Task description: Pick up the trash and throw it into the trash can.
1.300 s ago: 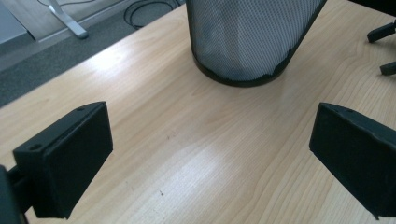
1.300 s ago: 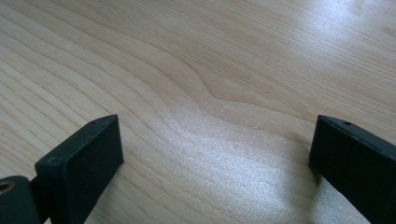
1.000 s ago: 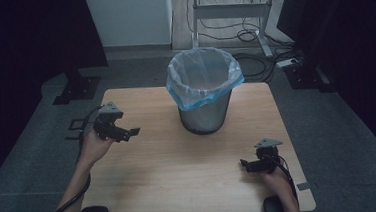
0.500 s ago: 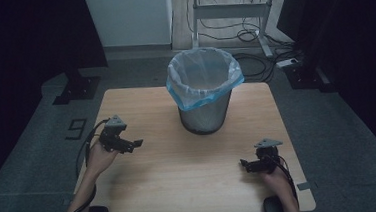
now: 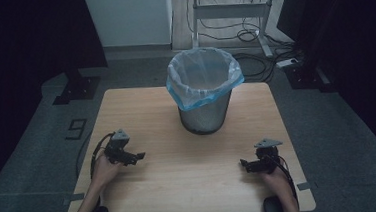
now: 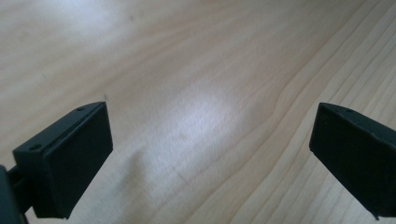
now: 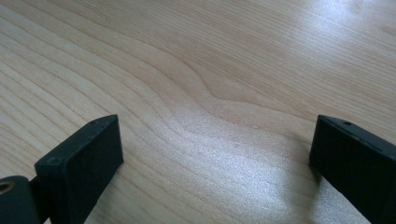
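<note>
Standing mid-table toward the far edge, the bin (image 5: pixel 205 97) with its loose blue-edged liner (image 5: pixel 201 80) is our likeliest target. We hold the left gripper (image 5: pixel 135 157) and right gripper (image 5: pixel 245 165) low on the table (image 5: pixel 190 171), jaws spread wide, empty. A careless reach could snag the liner or tip the bin.

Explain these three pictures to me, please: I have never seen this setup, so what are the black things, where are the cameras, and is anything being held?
A person sits at a wooden table and holds a two-jaw tool in each hand: the left gripper and the right gripper. The high view looks down from above the person's side. The other two pictures come from cameras riding on each gripper, so the black blocks at their bottom corners are that gripper's own jaws, standing wide apart over bare wood. On the table stands a metal waste bin lined with a bluish plastic bag. Neither gripper holds anything.
</note>
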The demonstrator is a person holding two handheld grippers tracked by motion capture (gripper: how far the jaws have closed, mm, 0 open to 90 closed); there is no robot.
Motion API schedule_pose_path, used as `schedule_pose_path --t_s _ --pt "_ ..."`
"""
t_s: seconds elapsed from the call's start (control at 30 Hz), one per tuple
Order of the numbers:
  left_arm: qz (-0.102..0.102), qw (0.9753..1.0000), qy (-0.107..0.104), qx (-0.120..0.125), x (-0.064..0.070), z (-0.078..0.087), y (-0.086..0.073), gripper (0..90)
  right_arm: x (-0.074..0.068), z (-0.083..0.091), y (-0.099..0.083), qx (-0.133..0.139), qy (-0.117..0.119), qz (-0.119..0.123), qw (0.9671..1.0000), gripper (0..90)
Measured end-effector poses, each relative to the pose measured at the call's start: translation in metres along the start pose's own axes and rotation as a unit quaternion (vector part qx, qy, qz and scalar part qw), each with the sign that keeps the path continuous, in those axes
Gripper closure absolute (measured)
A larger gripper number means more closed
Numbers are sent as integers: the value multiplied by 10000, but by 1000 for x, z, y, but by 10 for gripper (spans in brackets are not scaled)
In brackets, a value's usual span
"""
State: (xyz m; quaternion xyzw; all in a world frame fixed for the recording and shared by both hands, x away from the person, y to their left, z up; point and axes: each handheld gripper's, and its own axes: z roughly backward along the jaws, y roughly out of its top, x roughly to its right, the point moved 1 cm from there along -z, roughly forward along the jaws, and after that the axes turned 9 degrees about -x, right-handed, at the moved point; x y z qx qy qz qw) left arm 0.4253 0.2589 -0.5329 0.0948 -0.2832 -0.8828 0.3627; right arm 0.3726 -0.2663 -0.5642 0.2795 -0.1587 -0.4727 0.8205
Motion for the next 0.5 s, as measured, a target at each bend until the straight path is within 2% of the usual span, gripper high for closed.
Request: schedule_pose_path --t_s 0.2,0.23,0.5 --pt "-100 9990 199 -381 6 -16 -11 0 0 0 0 0 -1 -2 10000 22" --pt "-68 9993 146 -350 7 -17 -13 0 0 0 0 1 -2 -2 10000 22" --pt "-35 9996 180 -225 8 -17 -15 0 0 0 0 2 -1 0 10000 22"
